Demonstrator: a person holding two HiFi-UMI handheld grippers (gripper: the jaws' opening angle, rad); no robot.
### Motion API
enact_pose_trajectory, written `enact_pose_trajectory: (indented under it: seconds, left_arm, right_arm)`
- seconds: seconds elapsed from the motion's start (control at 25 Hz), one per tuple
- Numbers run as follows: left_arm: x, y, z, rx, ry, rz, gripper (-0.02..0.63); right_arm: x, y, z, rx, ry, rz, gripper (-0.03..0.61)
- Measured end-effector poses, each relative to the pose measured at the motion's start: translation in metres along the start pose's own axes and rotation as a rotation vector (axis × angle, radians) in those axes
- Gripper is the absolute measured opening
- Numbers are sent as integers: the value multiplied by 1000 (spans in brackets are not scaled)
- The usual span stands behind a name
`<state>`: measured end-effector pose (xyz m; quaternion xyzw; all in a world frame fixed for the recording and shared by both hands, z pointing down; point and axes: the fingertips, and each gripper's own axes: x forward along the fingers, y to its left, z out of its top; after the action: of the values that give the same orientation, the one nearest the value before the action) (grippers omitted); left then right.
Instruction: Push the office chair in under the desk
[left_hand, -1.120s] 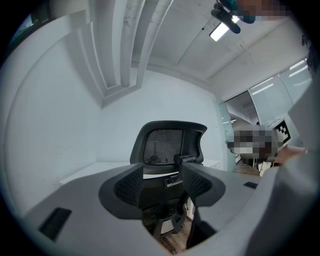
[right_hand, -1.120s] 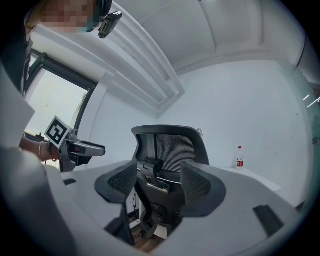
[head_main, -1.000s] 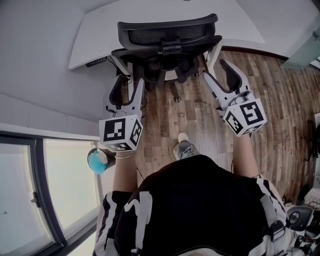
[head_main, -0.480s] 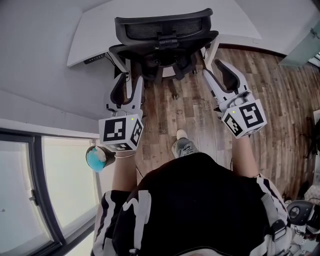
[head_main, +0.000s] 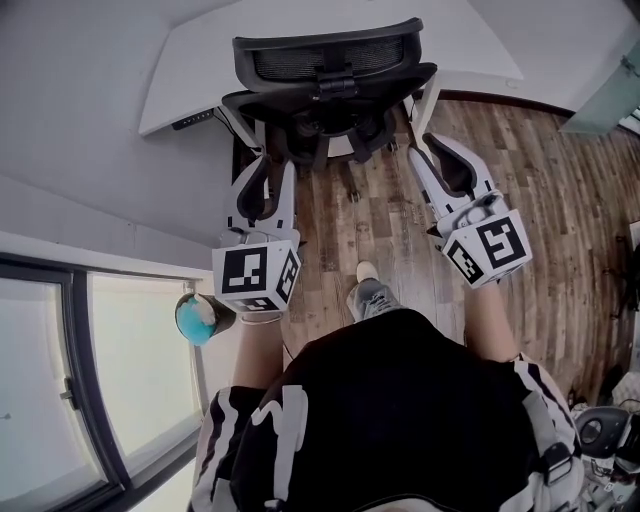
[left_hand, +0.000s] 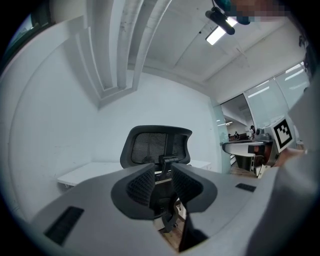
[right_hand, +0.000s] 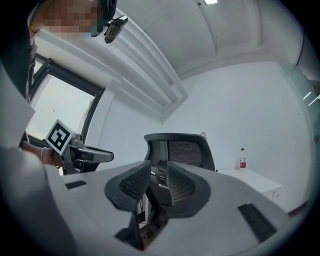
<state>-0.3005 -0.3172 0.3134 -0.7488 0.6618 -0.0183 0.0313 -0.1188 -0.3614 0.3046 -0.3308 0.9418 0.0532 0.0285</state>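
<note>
The black mesh-backed office chair (head_main: 330, 60) stands with its seat tucked under the white desk (head_main: 190, 70), and its back faces me. My left gripper (head_main: 262, 172) hovers just short of the chair's left side; my right gripper (head_main: 432, 150) does the same on the right. Neither touches the chair. In the left gripper view the left gripper (left_hand: 163, 172) points level at the chair (left_hand: 155, 145). In the right gripper view the right gripper (right_hand: 159, 172) points at the chair (right_hand: 187, 150). Both pairs of jaws have just been closing, a narrow gap remains, and nothing is between them.
A wood floor (head_main: 540, 180) runs behind the chair, with my shoe (head_main: 368, 295) on it. A window frame (head_main: 120, 380) and a blue-green round object (head_main: 197, 318) lie at the left. A bottle (right_hand: 242, 159) stands on the desk (right_hand: 255, 180).
Both pairs of jaws have narrowed from wide to a small gap. The left gripper has shifted a little toward me and to the right. The chair stays under the desk.
</note>
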Motion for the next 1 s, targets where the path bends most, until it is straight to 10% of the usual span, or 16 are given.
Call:
enact_pose_trajectory:
  seconds: [1.0]
  left_arm:
    - [-21, -22, -7, -31, 0, 5, 20]
  right_arm:
    - [-21, 25, -8, 34, 5, 22, 11]
